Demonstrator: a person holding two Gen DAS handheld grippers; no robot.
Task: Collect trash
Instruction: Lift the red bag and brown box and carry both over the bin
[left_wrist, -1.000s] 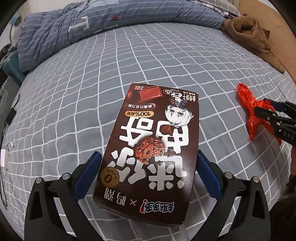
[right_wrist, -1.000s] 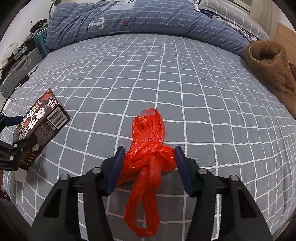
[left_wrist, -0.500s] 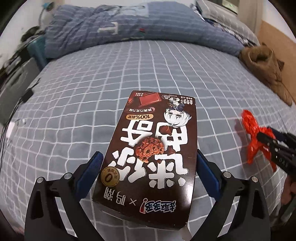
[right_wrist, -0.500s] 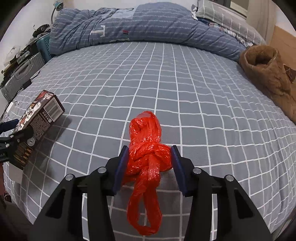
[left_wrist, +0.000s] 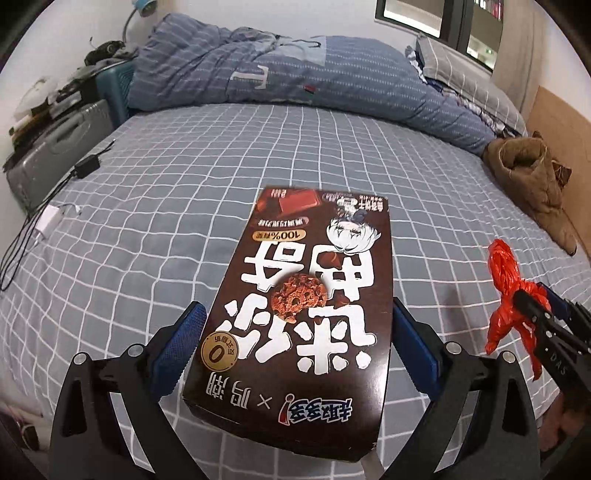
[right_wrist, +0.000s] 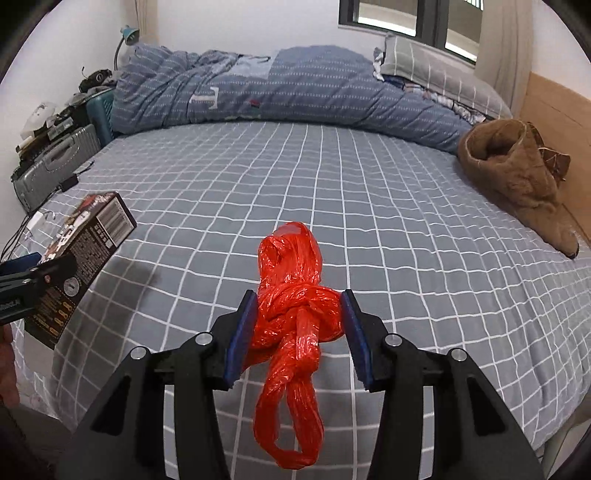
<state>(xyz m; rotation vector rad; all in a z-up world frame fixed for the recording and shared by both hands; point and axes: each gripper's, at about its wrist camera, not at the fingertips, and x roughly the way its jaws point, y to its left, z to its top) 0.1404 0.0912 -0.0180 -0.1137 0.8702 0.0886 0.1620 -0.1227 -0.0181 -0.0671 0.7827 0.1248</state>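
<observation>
My left gripper (left_wrist: 295, 343) is shut on a dark brown cookie box (left_wrist: 306, 295) with white Chinese lettering and holds it above the bed. The box also shows at the left of the right wrist view (right_wrist: 81, 243). My right gripper (right_wrist: 297, 328) is shut on a knotted red plastic bag (right_wrist: 295, 314), lifted off the bed, with its tail hanging down. The bag and right gripper also show at the right of the left wrist view (left_wrist: 506, 291).
The bed has a grey checked sheet (right_wrist: 332, 192). A blue rumpled duvet (right_wrist: 295, 92) lies along the far side. A brown fleece garment (right_wrist: 517, 177) lies at the right. A grey suitcase (left_wrist: 55, 155), chargers and cables (left_wrist: 44, 221) are at the left edge.
Both grippers have risen and pulled back from the bed with the box and the red bag held. The right gripper's fingers have closed tighter on the bag.
</observation>
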